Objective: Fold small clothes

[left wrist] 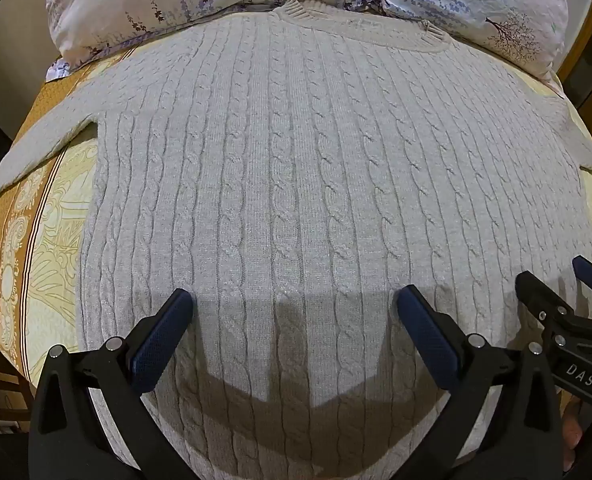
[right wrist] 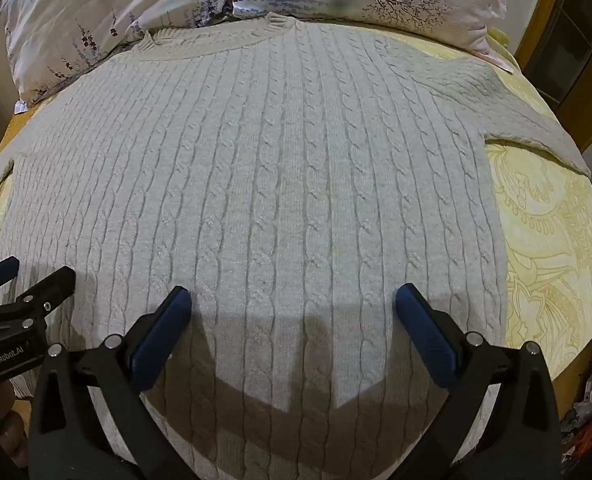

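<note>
Both grippers, left (left wrist: pixel 294 312) and right (right wrist: pixel 294 312), jaws fully spread and empty above flat pale-grey cable-knit sweater (left wrist: pixel 296 168); pinch hem corners evenly before folding.

Warm indoor light, moderately bright, coming from behind the cameras. Hard-edged shadows of the rigs fall on the sweater (left wrist: pixel 296 180) in the lower part of both views. Focus is sharp, no glare, no motion blur. Strong fisheye bulge, with dark vignetted corners.
</note>
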